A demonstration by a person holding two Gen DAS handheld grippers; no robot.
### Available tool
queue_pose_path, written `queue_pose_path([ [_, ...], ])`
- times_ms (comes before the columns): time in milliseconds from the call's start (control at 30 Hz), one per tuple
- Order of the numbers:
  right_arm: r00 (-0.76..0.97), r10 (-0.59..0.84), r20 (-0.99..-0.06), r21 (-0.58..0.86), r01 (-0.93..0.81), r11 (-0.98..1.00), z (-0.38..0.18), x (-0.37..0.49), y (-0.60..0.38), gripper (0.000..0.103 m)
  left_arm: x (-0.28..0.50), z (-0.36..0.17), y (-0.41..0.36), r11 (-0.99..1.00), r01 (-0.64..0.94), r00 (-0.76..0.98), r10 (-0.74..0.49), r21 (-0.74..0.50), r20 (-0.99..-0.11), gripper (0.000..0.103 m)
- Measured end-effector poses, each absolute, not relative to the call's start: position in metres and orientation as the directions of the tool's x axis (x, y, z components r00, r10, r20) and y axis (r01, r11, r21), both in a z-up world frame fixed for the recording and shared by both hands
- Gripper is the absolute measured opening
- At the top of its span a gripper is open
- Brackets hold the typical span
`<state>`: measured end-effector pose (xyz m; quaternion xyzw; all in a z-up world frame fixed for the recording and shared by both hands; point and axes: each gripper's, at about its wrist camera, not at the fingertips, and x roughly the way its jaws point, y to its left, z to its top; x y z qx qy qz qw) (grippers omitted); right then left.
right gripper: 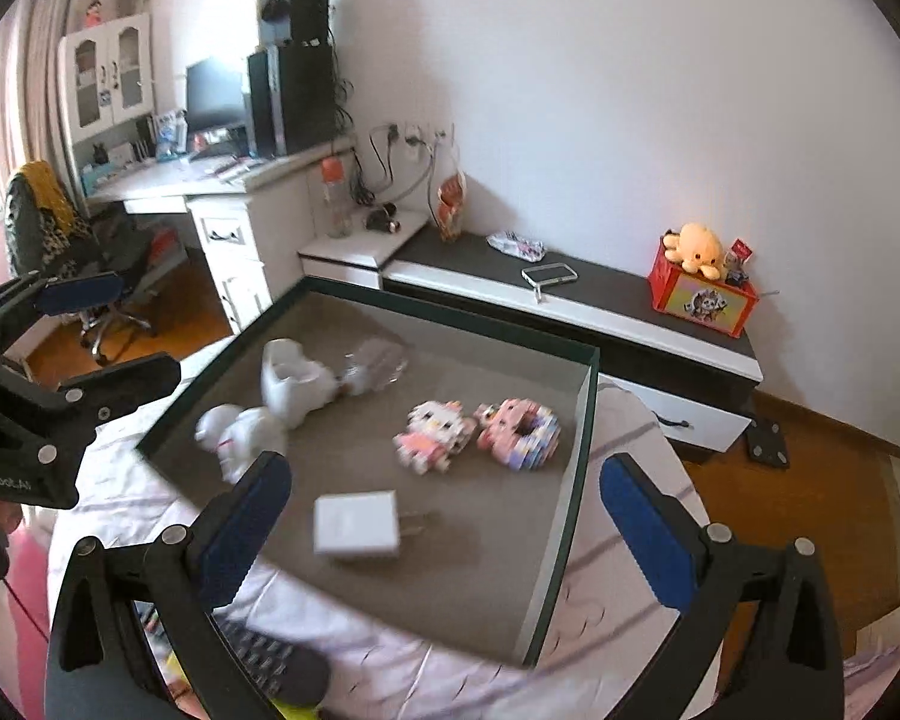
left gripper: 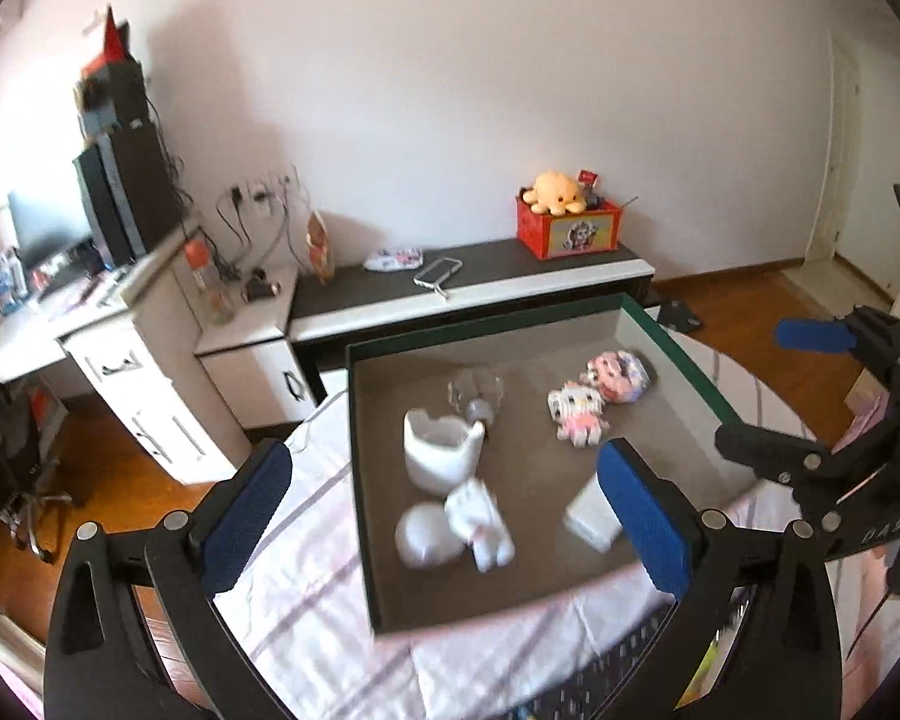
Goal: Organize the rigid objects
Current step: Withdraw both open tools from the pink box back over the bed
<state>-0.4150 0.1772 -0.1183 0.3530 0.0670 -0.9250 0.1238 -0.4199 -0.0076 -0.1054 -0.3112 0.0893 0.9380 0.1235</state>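
A shallow tray (left gripper: 678,348) (right gripper: 576,480) with a dark green rim lies on a striped sheet. In it lie a white cat-shaped cup (left gripper: 441,447) (right gripper: 294,381), a clear glass piece (left gripper: 477,396) (right gripper: 378,366), a white round toy (left gripper: 426,534) (right gripper: 219,423), a white figure (left gripper: 480,519) (right gripper: 249,441), a white charger (left gripper: 591,519) (right gripper: 357,525), and two pink block figures (left gripper: 579,414) (left gripper: 618,375) (right gripper: 435,435) (right gripper: 519,432). My left gripper (left gripper: 444,516) is open above the tray's near edge. My right gripper (right gripper: 444,522) is open above the charger. Both are empty.
A low black-and-white cabinet (left gripper: 468,294) (right gripper: 570,306) stands behind the tray, with a red box holding an orange plush (left gripper: 567,222) (right gripper: 699,282). A white desk with a computer (left gripper: 120,198) (right gripper: 288,96) stands left. A dark remote (right gripper: 276,660) lies on the sheet.
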Motion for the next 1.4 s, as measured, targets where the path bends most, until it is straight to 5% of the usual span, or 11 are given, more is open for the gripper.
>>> queue_pose_path([
  [533,-0.780,-0.192,-0.596,0.025,0.222,-0.975,-0.126,-0.275,0.171,0.103,-0.285,-0.126,-0.029,-0.948,-0.317,-0.763,0.269,-0.021,-0.588,0.103],
  [700,-0.786,-0.173,-0.594,0.045,0.182,-0.982,-0.142,-0.246,0.171,0.103,-0.255,-0.147,-0.052,-0.968,-0.251,-0.769,0.215,-0.025,-0.602,0.103],
  [1400,-0.686,-0.208,-0.697,0.143,0.150,-0.978,-0.220,-0.253,0.114,0.103,-0.241,-0.210,-0.096,-0.981,-0.188,-0.669,0.170,-0.057,-0.723,0.103],
])
